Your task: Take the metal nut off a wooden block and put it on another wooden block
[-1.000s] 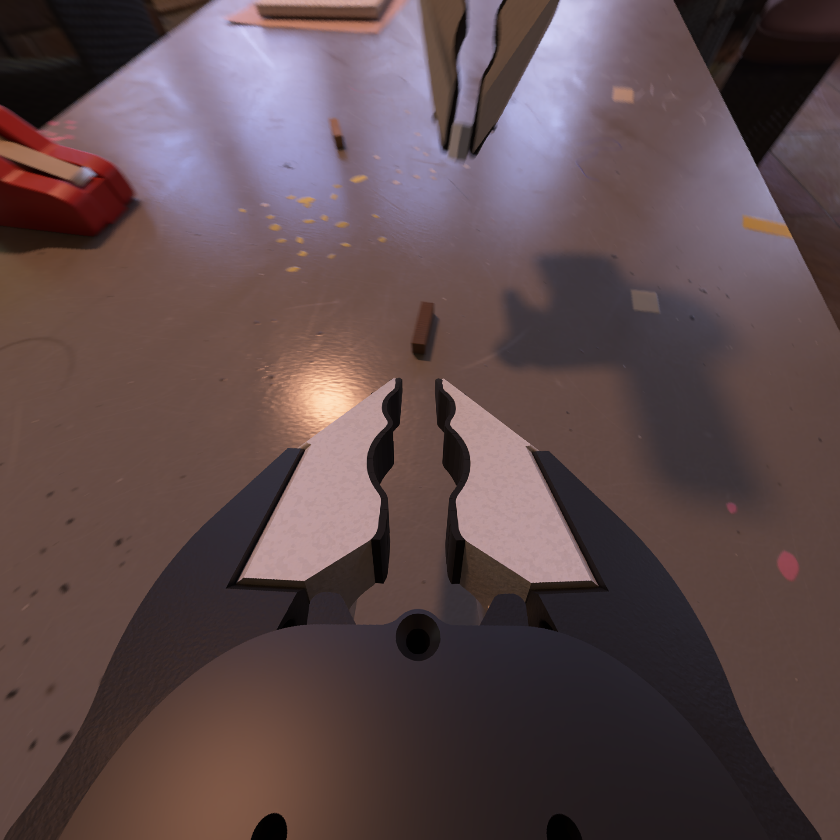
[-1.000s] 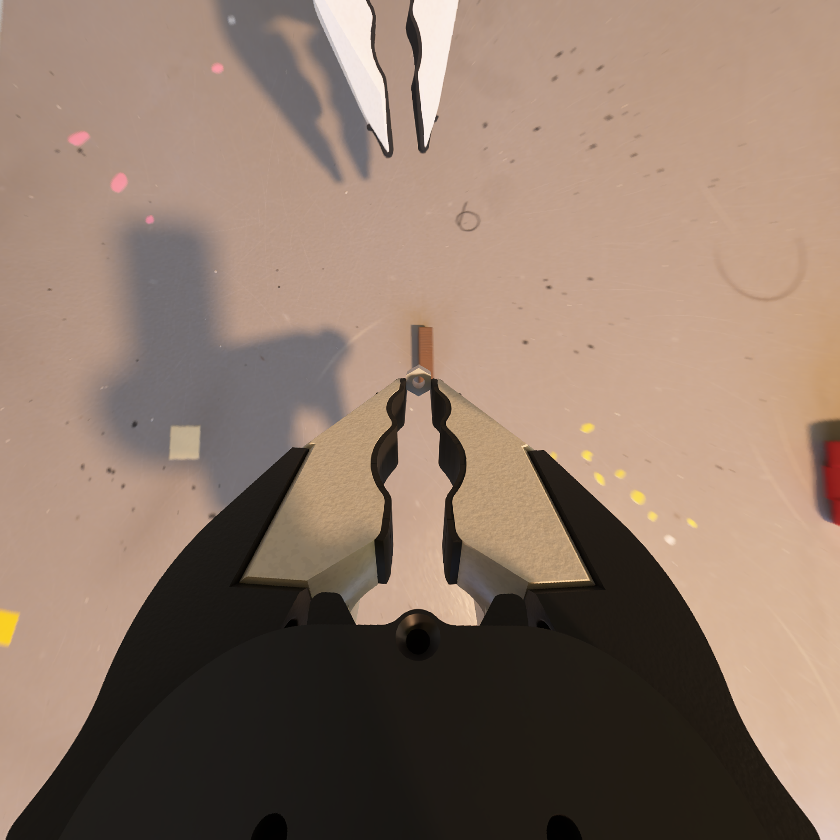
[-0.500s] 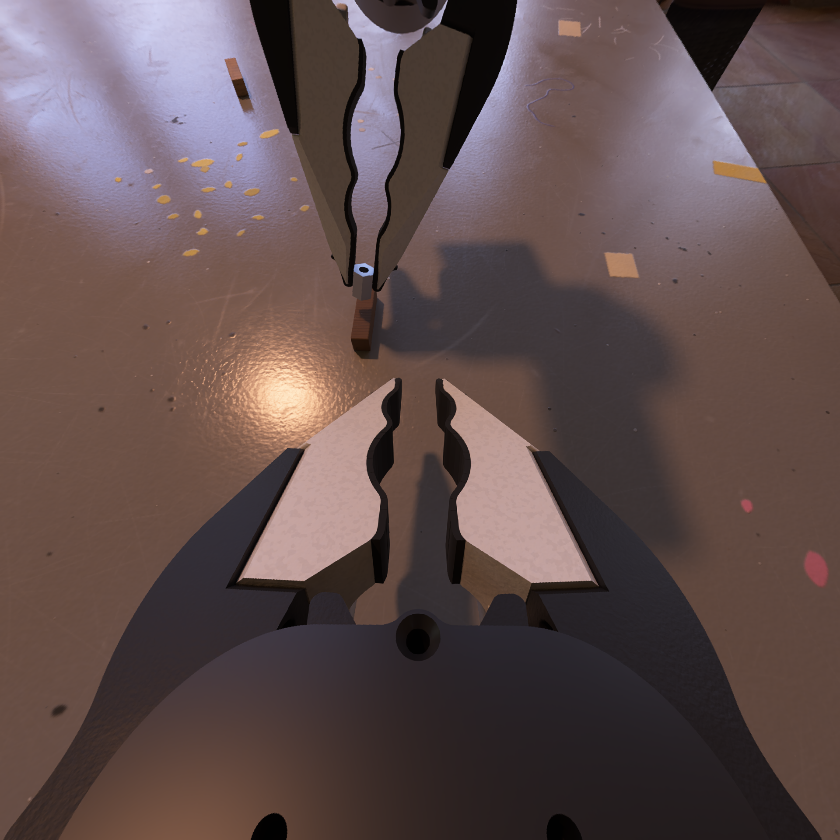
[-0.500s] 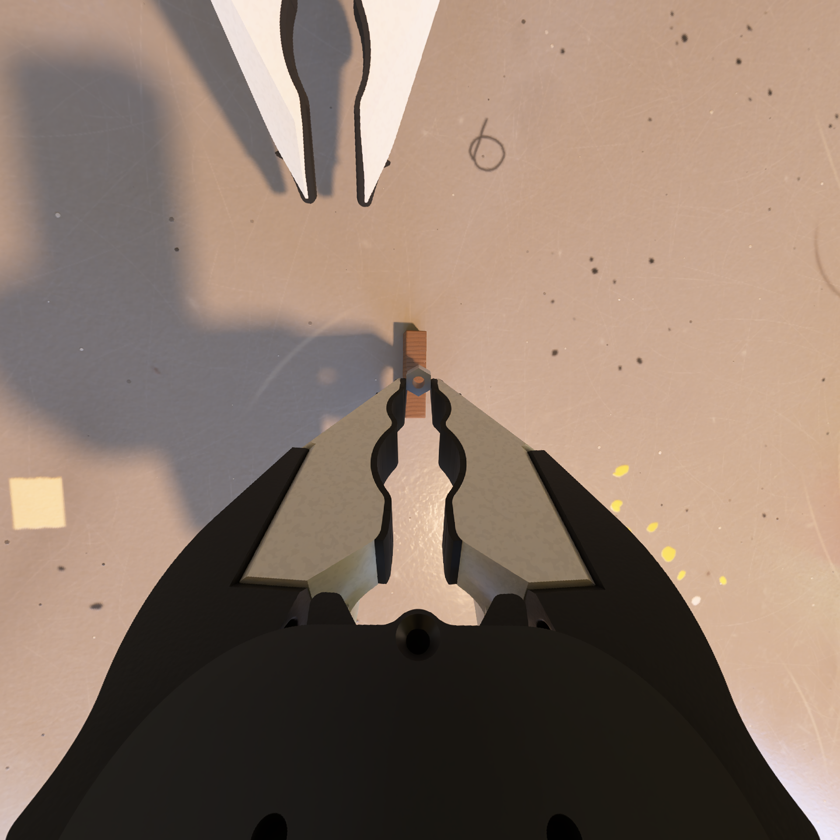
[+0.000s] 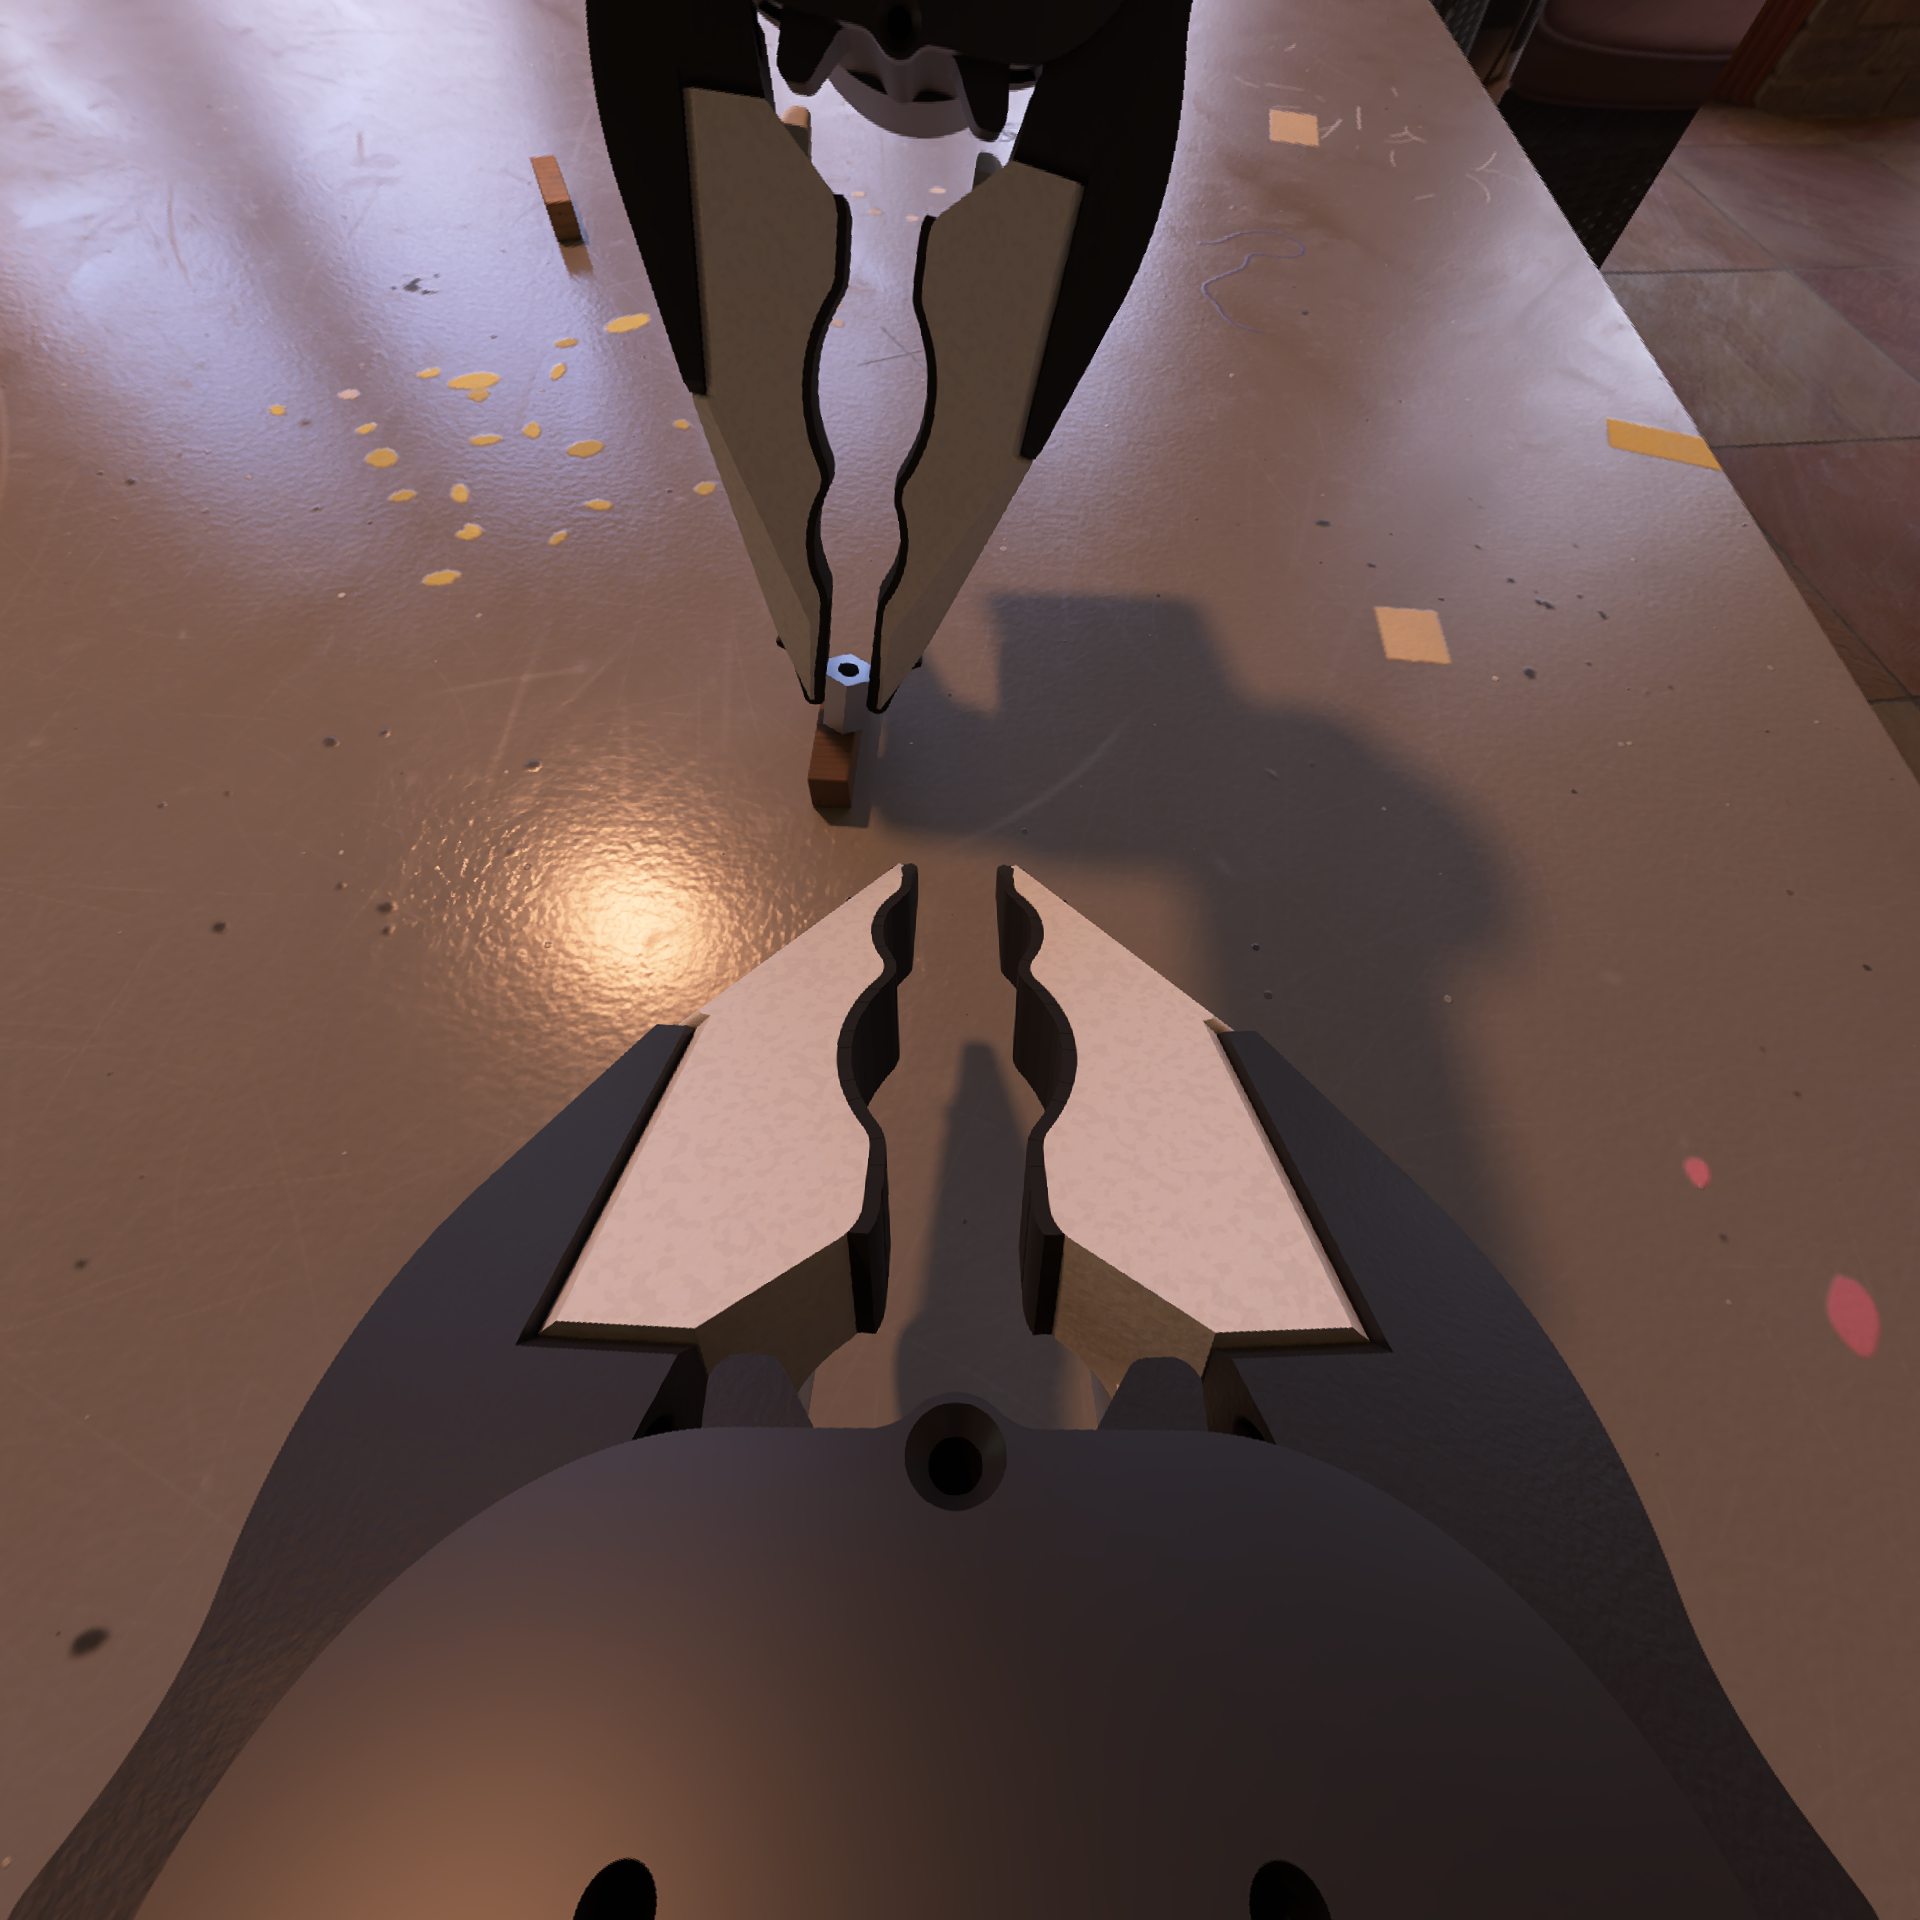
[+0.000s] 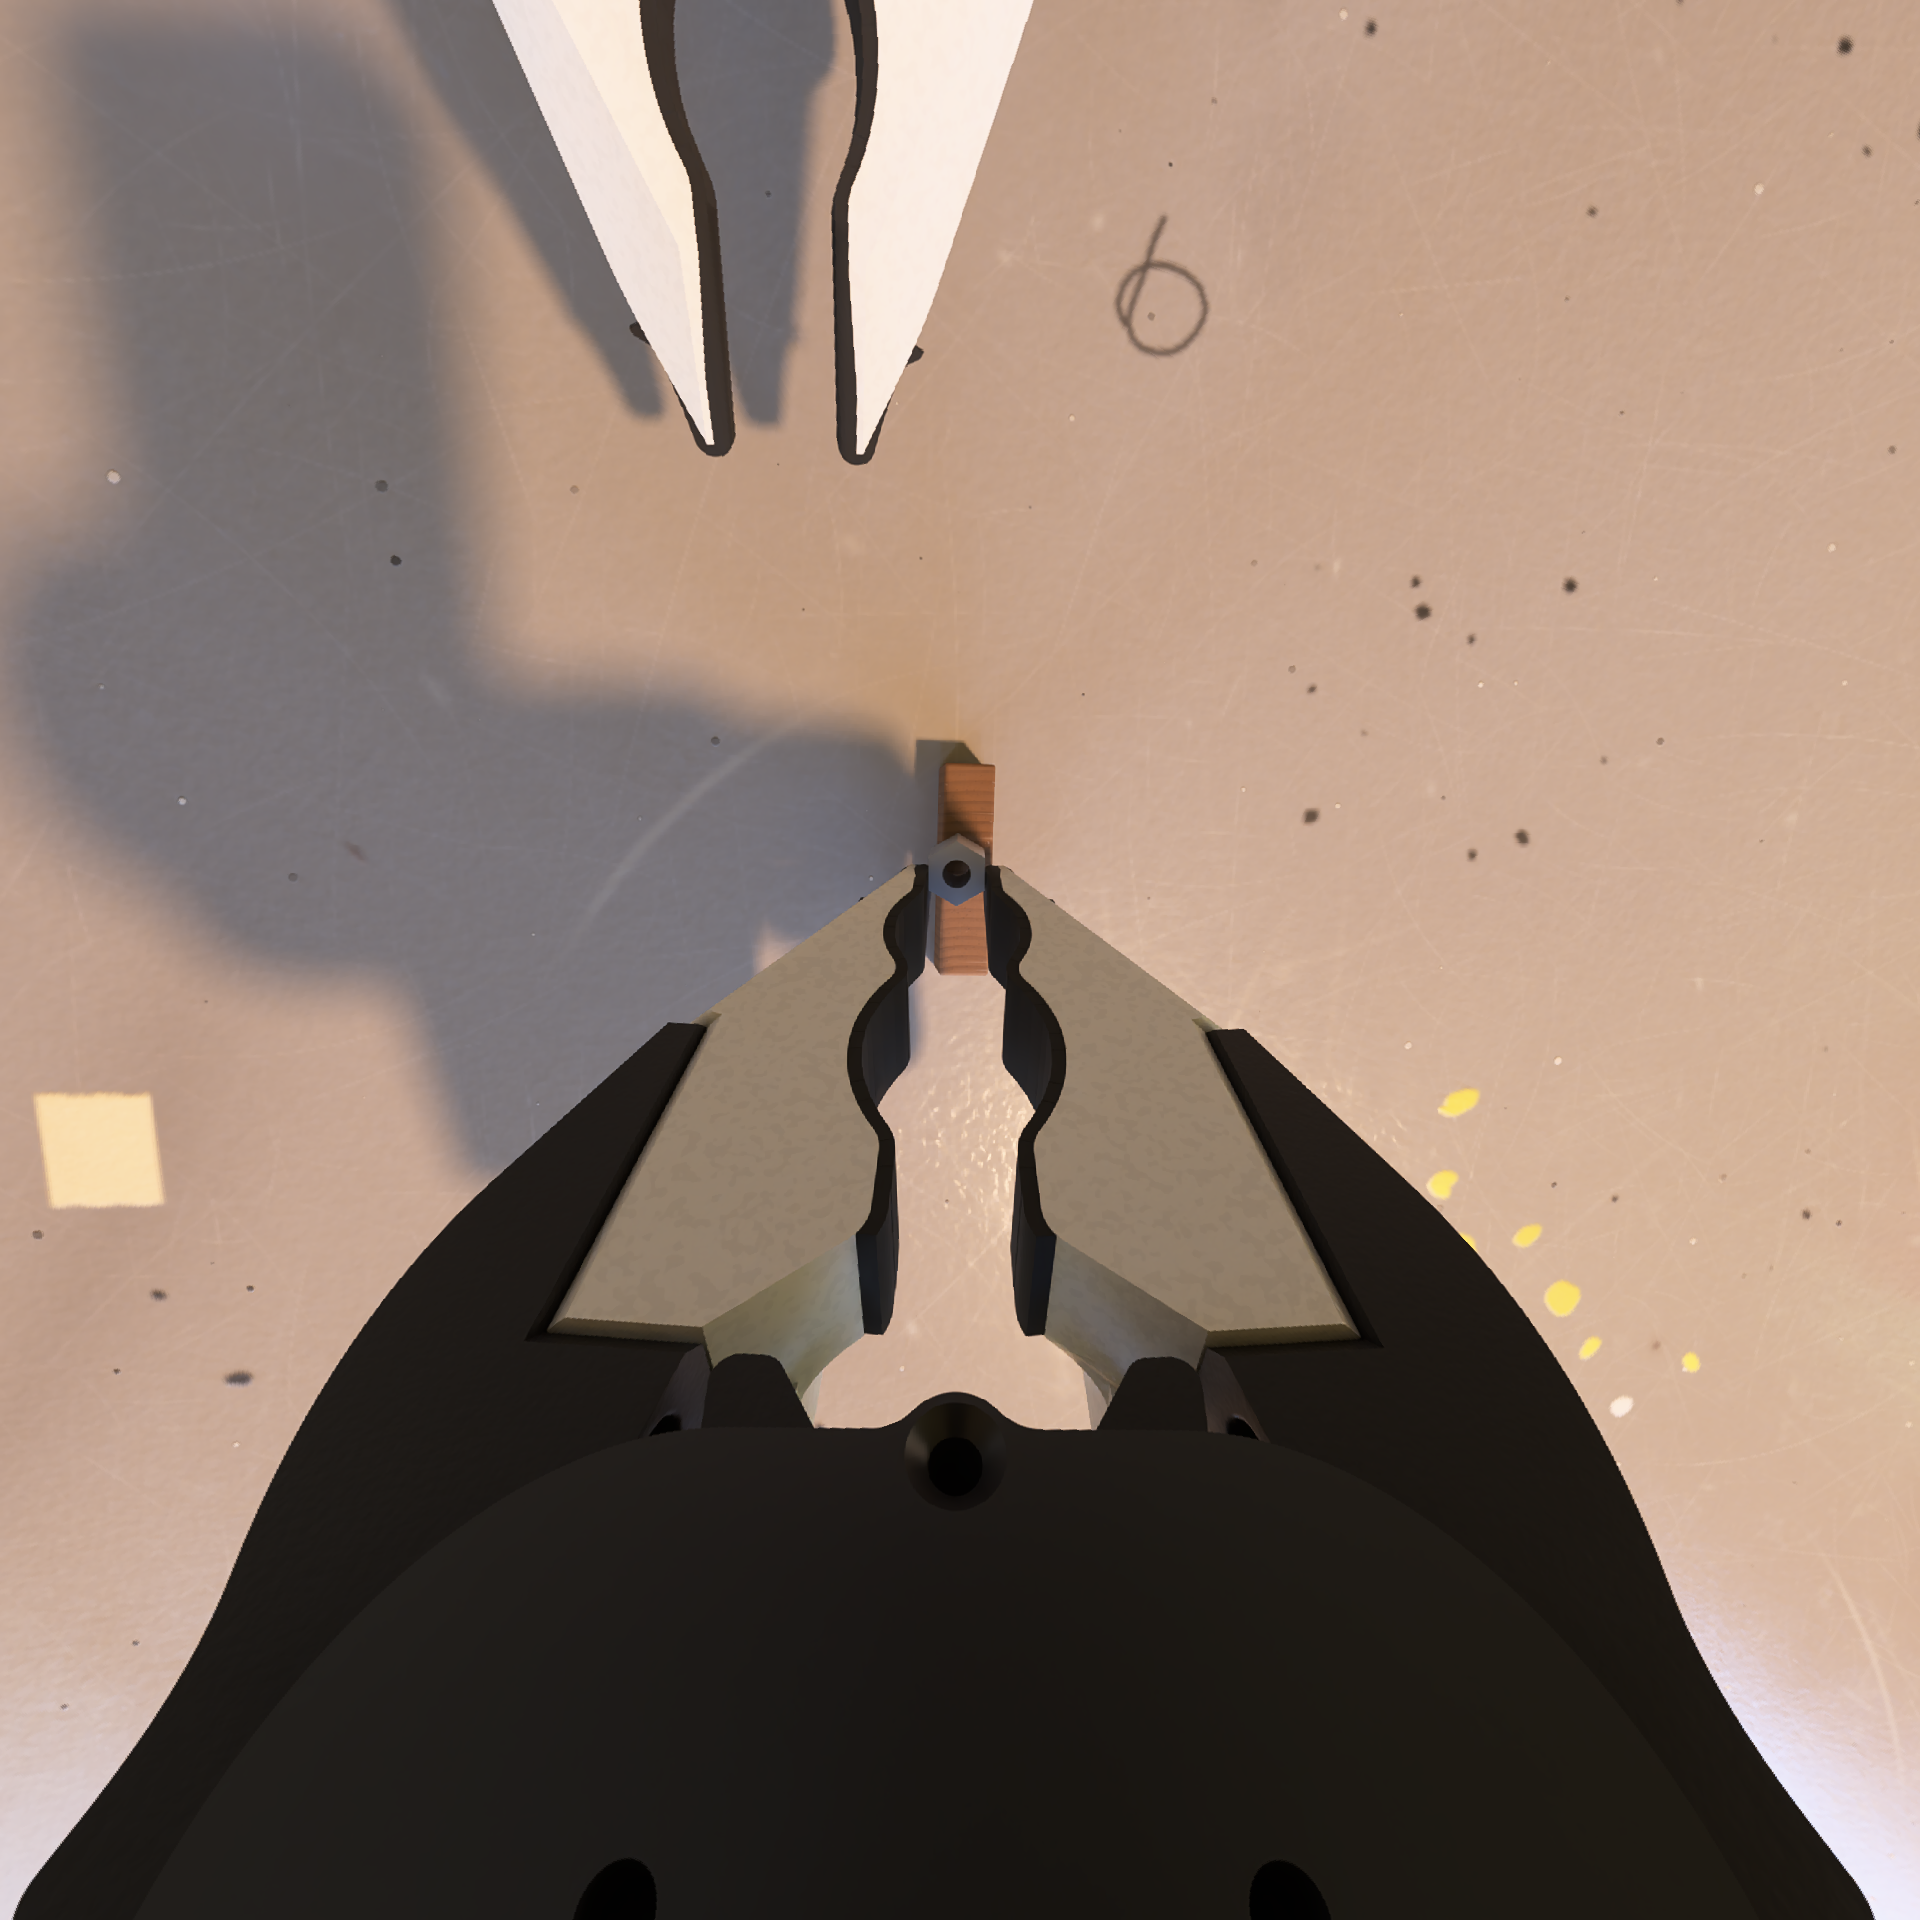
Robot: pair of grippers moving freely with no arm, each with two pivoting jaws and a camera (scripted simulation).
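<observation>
My right gripper [image 6: 956, 878] is shut on the small metal nut [image 6: 956, 871] at its fingertips. It holds the nut right over the near end of a small wooden block [image 6: 968, 795] lying on the table; I cannot tell if nut and block touch. In the left wrist view the right gripper [image 5: 847, 694] comes down from above with the nut [image 5: 849, 673] over that block [image 5: 833, 777]. A second wooden block [image 5: 558, 197] lies far back on the left. My left gripper [image 5: 956, 883] is narrowly open and empty, just short of the near block; it also shows in the right wrist view [image 6: 784, 447].
The brown table [image 5: 312, 935] has yellow paint flecks [image 5: 473, 457] at the back left and pale tape squares [image 5: 1411, 634] on the right. Its right edge runs diagonally past an orange tape strip [image 5: 1660, 444]. A pencil mark [image 6: 1158, 301] lies near the left gripper.
My right gripper has carried the nut in from the far end and down over the near block. My left gripper has kept its narrow opening and shifted only slightly.
</observation>
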